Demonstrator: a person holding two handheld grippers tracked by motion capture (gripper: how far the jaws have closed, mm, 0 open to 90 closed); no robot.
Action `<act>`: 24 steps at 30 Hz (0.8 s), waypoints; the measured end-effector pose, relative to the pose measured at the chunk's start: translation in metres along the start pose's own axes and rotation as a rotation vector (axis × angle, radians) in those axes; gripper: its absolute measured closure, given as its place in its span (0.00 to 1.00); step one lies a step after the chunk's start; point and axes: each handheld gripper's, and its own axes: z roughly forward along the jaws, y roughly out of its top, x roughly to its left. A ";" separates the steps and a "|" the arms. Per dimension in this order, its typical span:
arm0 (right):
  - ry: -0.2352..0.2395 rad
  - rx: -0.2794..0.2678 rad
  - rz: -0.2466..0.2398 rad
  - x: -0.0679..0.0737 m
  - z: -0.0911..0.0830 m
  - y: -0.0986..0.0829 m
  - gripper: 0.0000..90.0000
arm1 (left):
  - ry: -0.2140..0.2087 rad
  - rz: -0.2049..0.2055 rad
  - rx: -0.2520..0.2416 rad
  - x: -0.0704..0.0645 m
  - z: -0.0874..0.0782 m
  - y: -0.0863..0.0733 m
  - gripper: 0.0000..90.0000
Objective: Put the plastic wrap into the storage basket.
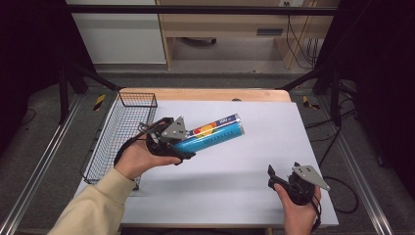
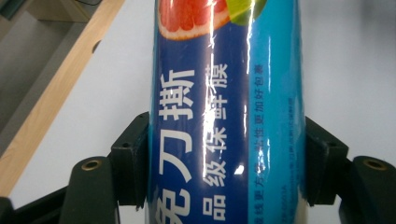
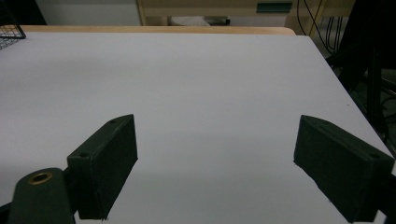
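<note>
I'm seeing the basket (image 1: 122, 132) sitting at the table's (image 1: 235, 161) left edge. Just right of it, my left hand-held gripper (image 1: 182, 147) is clamping the blue roll (image 1: 213, 133) near its end, holding it tilted above the table, far end pointing right. My right hand-held gripper (image 1: 279, 180) is idling near the front right, jaws spread wide, gripping nothing.

- I see the roll of cling film (image 1: 211, 135): a long blue tube, glossy, printed with a cut grapefruit picture and white Chinese lettering.
- It's lifted off the counter (image 1: 235, 171), tilted with its far end up and to the right, beside the wire basket (image 1: 119, 139).
- My left tool (image 2: 227, 161) clamps it at its lower end, one pad on each side.
</note>
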 end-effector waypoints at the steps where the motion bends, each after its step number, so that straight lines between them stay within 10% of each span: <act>1: -0.004 -0.001 0.002 0.000 0.000 0.000 0.15 | 0.009 -0.006 -0.003 0.000 -0.003 0.000 0.35; 24: -0.018 -0.009 0.007 -0.001 -0.003 -0.001 0.15 | 0.288 -0.124 0.103 0.002 -0.057 -0.020 0.36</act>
